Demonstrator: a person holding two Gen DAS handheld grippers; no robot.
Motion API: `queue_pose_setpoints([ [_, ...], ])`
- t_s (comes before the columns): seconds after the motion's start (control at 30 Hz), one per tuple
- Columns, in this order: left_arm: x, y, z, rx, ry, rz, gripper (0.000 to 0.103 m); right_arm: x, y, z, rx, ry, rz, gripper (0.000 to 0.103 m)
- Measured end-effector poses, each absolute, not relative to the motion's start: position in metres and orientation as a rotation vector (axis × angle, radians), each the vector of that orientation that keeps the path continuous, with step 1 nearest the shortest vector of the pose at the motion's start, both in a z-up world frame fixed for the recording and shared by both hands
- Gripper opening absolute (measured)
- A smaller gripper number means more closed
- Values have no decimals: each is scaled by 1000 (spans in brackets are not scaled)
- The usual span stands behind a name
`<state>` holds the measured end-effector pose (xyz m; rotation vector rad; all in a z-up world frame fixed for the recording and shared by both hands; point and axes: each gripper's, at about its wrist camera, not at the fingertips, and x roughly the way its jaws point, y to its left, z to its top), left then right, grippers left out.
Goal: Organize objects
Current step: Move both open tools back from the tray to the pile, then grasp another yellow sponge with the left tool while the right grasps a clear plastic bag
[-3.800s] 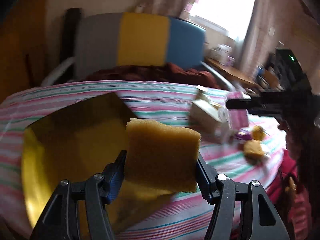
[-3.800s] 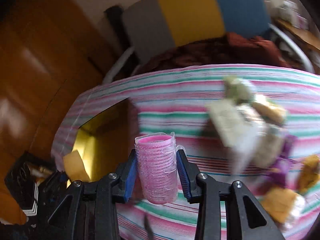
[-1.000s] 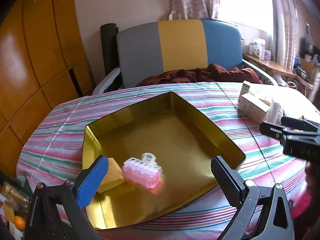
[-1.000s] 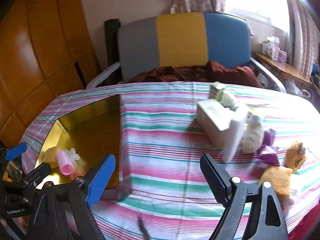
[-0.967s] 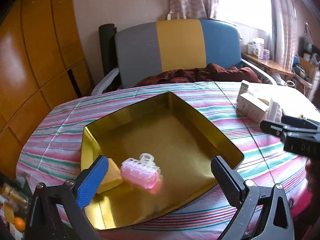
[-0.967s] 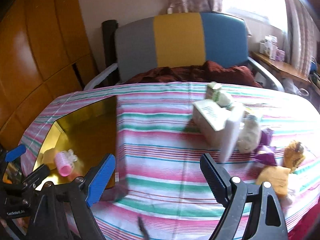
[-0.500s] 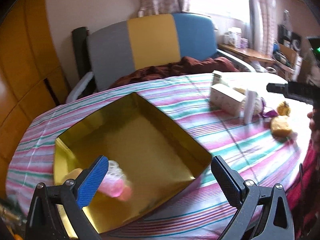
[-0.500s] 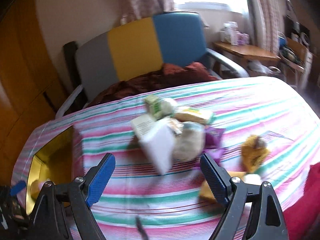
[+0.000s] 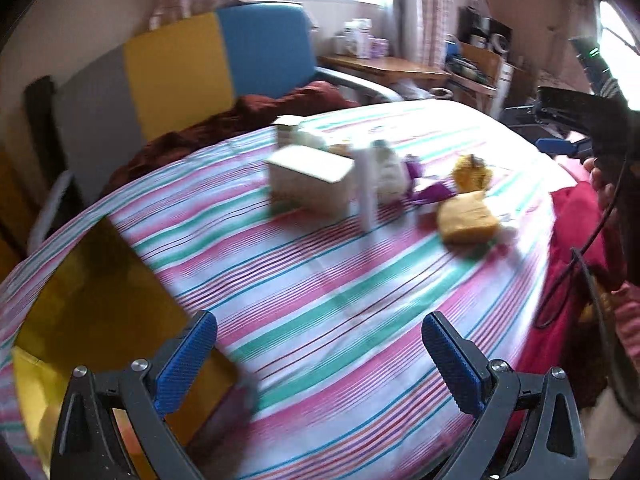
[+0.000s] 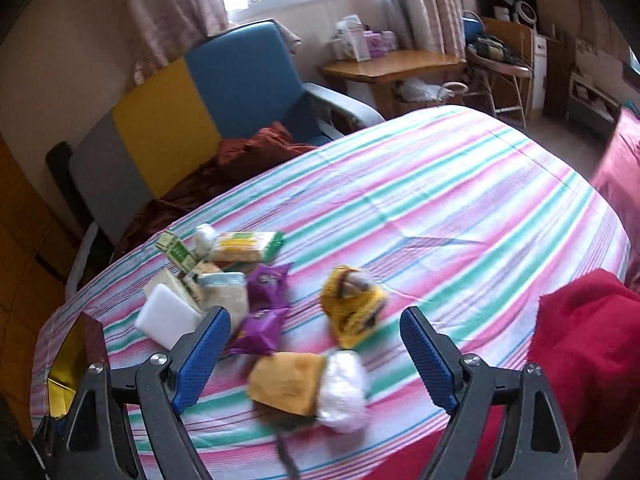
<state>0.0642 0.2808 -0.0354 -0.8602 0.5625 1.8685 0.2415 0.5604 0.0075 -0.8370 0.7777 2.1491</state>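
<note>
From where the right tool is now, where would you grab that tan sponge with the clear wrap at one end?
Probably across the tan sponge body, coming down from above. It lies flat on the striped cloth, nearest the right gripper, whose open jaws look wide enough to straddle it. I would avoid the white crinkly wrap, which looks soft and may slip.

both views look down at a slant along their own fingers over the striped tablecloth [image 9: 320, 280], toward the tri-colour chair [image 10: 192, 108]. the left view sits further back by the gold tray [image 9: 80, 320]; the right view is closer to the shared clutter pile [image 10: 224, 280].
</note>
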Motion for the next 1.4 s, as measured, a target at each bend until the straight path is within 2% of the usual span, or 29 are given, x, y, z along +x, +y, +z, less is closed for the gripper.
queue_pose_setpoints([
  [0.37, 89, 382, -51, -896, 560, 1654, 103, 265, 575, 0, -844, 805, 2150, 88],
  [0.67, 86, 446, -72, -1055, 483, 1579, 103, 274, 589, -8, -845, 834, 2141, 88],
  [0.93, 99, 484, -89, -1087, 498, 1532, 102, 280, 596, -2, -883, 744, 2135, 88],
  [0.97, 99, 487, -93, -1100, 495, 1530, 100, 280, 597, -2, -887, 739, 2129, 88],
  [1.07, 94, 490, -105, -1151, 476, 1516, 78, 281, 598, -5, -904, 741, 2124, 88],
  [1.13, 93, 482, -102, -1131, 447, 1492, 66, 276, 596, -6, -935, 731, 2139, 88],
  [1.27, 93, 460, -99, -1093, 472, 1490, 64, 257, 585, -3, -1036, 687, 2212, 88],
  [1.4, 86, 434, -99, -1093, 465, 1501, 64, 221, 571, -18, -1323, 607, 2215, 88],
])
